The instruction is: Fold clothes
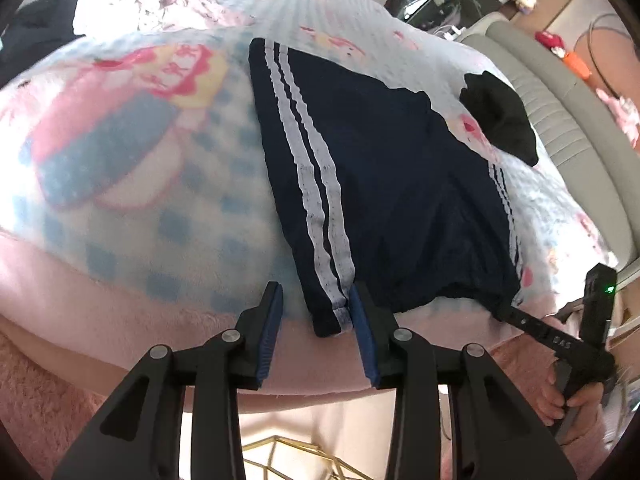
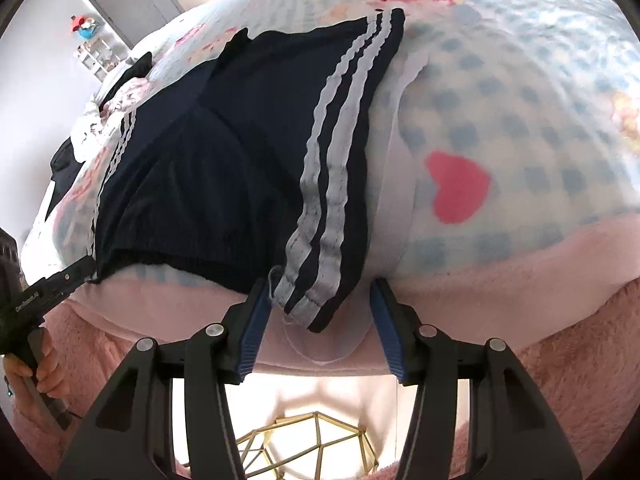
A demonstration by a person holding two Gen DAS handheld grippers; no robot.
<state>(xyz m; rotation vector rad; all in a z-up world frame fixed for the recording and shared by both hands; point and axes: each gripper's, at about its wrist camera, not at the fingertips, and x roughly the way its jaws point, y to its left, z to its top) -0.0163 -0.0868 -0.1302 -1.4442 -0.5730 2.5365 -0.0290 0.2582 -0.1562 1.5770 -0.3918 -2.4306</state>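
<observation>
Navy shorts (image 1: 380, 160) (image 2: 224, 168) with white side stripes lie flat on a checked fleece blanket (image 1: 140, 200) (image 2: 500, 100). My left gripper (image 1: 316, 286) stands open over the near striped corner; the hem lies between the blue pads (image 1: 362, 328), beside the right one, without being pinched. My right gripper (image 2: 320, 284) is open too, with the opposite striped corner lying loose between its pads (image 2: 254, 328). Each gripper also shows at the edge of the other's view, the right gripper (image 1: 520, 318) and the left gripper (image 2: 76, 274), both at the waistband's ends.
A black garment (image 1: 500, 116) lies on the blanket beyond the shorts. A pile of clothes (image 1: 132, 4) (image 2: 112, 104) sits at the bed's far side. A grey padded bed frame (image 1: 560, 100) borders it. A gold wire object (image 1: 288, 460) (image 2: 304, 440) sits on the floor below. Hands (image 1: 568, 400) (image 2: 36, 364) hold the handles.
</observation>
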